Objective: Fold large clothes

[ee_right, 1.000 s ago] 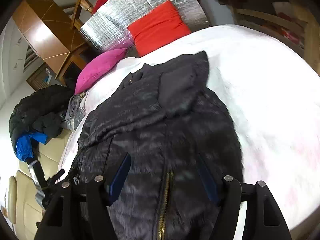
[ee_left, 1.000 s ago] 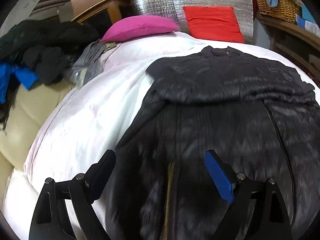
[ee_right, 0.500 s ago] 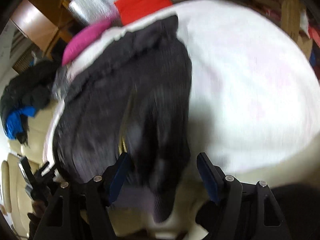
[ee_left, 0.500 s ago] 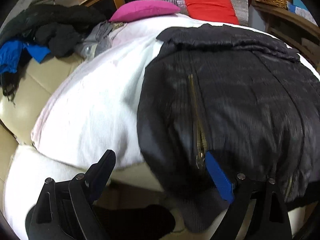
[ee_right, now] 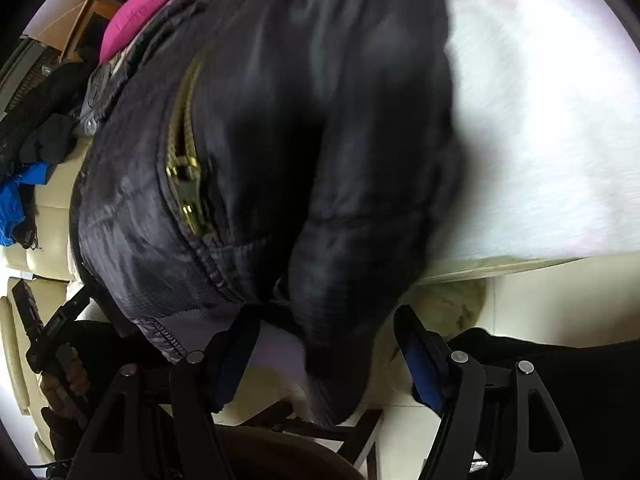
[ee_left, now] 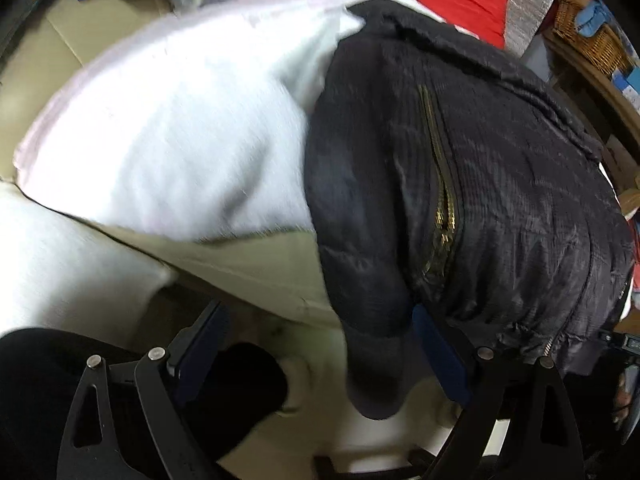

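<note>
I have both tools down at the near edge of the bed [ee_left: 152, 128], where the black padded jacket [ee_left: 500, 184] lies front-up on the white cover with its hem and cuffs drooping over the edge toward me — the brass zipper [ee_left: 442, 208] runs up its middle. My left gripper [ee_left: 316, 356] stands spread wide, and a hanging cuff [ee_left: 372, 364] dangles in the gap between its fingers without being pinched; nothing is held there. My right gripper [ee_right: 324, 354] is likewise parted, with the other hanging cuff [ee_right: 340, 364] sagging between its fingers, and I see no grip on it either. I judge this to be the pick-up for the bottom fold: the top of the jacket looks already gathered, the lower part not yet brought up. The next move calls for me to push each tool forward until cloth sits well inside the fingers, clamp both at matching spots, then lift and carry the hem up toward the collar. Blur softens the right view, so exact contact there is uncertain.
</note>
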The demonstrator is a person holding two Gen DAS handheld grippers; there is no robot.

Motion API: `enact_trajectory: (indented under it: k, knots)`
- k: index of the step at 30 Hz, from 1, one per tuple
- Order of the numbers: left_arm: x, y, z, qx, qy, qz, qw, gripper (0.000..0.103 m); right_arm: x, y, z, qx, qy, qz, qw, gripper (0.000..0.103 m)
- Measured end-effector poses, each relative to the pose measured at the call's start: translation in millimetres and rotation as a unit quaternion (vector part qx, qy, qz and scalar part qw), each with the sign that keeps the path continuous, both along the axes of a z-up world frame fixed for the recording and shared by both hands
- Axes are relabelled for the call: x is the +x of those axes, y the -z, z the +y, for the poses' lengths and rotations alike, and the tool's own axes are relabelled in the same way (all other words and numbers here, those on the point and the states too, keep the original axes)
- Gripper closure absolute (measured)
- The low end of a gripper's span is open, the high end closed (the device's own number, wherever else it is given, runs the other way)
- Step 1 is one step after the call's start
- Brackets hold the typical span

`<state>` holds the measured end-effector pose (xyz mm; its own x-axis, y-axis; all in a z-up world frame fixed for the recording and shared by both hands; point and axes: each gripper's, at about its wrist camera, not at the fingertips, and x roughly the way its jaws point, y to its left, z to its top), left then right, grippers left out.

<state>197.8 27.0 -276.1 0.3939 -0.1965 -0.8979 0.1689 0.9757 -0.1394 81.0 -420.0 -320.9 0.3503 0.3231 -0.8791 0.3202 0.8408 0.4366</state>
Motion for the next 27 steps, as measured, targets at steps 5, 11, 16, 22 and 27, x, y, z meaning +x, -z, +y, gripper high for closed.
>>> enact_trajectory:
  k: [5,11,16,22,27]
  knots:
    - [-3,20,-16,-0.038,0.039,0.038,0.9978,0.01,-1,-8,7,0.006,-0.019,-0.037,0.999,0.033]
    - [-9,28,-25,-0.063,0.059,0.041,0.9954,0.05,-6,-18,21,-0.003,-0.049,-0.052,0.997,0.037]
    - [-3,45,-27,-0.057,0.049,0.068,0.9949,0.021,8,1,23,0.0,-0.028,-0.005,1.0,0.031]
    - [-12,55,-28,-0.076,0.065,0.06,0.9932,0.047,17,8,27,0.003,-0.044,-0.007,0.999,0.046]
    - [-20,47,-20,-0.105,0.066,0.049,0.9911,0.092,4,-16,30,0.0,-0.041,-0.048,0.998,0.076]
